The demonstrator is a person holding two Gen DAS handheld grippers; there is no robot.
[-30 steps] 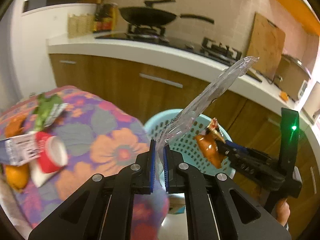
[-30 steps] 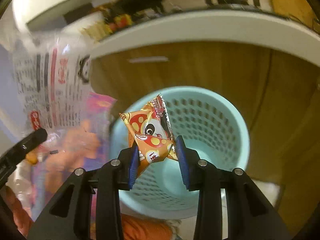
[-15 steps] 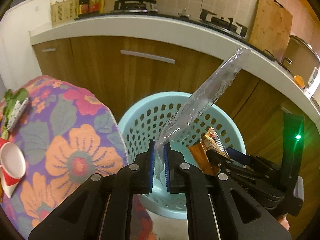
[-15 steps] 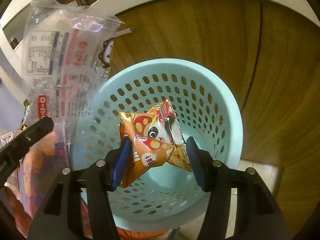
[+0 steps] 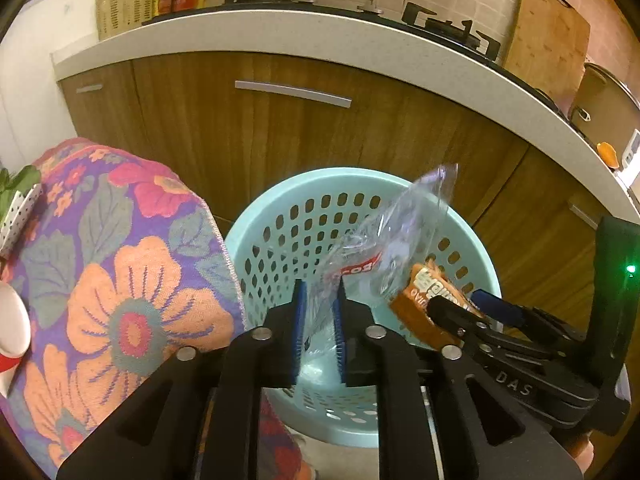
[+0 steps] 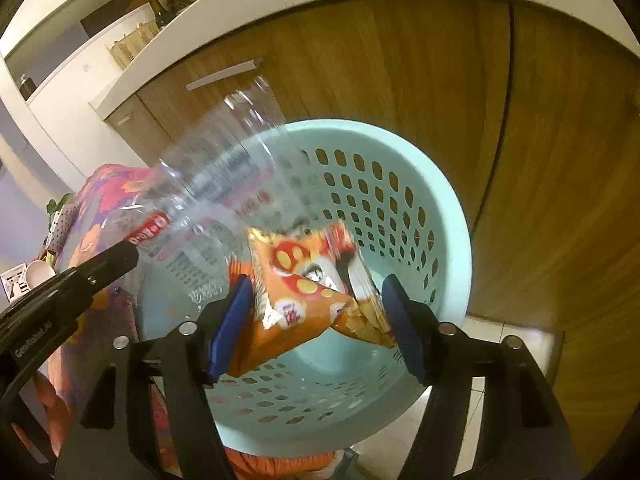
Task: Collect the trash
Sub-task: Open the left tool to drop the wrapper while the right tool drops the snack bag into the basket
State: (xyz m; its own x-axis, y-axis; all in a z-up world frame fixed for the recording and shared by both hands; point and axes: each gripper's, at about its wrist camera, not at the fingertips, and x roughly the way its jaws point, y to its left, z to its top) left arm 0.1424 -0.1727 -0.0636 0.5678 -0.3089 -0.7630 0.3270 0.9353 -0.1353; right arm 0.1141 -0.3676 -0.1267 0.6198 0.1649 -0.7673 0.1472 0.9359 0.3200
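Right wrist, crumpled orange snack wrapper (image 6: 308,292), blurred

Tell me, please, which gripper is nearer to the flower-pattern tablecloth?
Left. The left gripper hangs just beside the tablecloth edge; the right gripper is farther over the basket.

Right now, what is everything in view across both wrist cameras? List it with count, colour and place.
Basket: one, pale teal, perforated, on the floor before the cabinets.
Clear wrapper: one, transparent with red print, above the basket.
Snack packet: one, orange, between the right fingers over the basket.
Floral cloth: one, purple and orange, left of the basket.
Cabinets: brown wood, behind the basket.
Countertop: white, holding a stove, bottles, cutting board.
Left gripper: black with blue pads, slightly parted around the wrapper's tail.
Right gripper: black with blue pads, spread wide.
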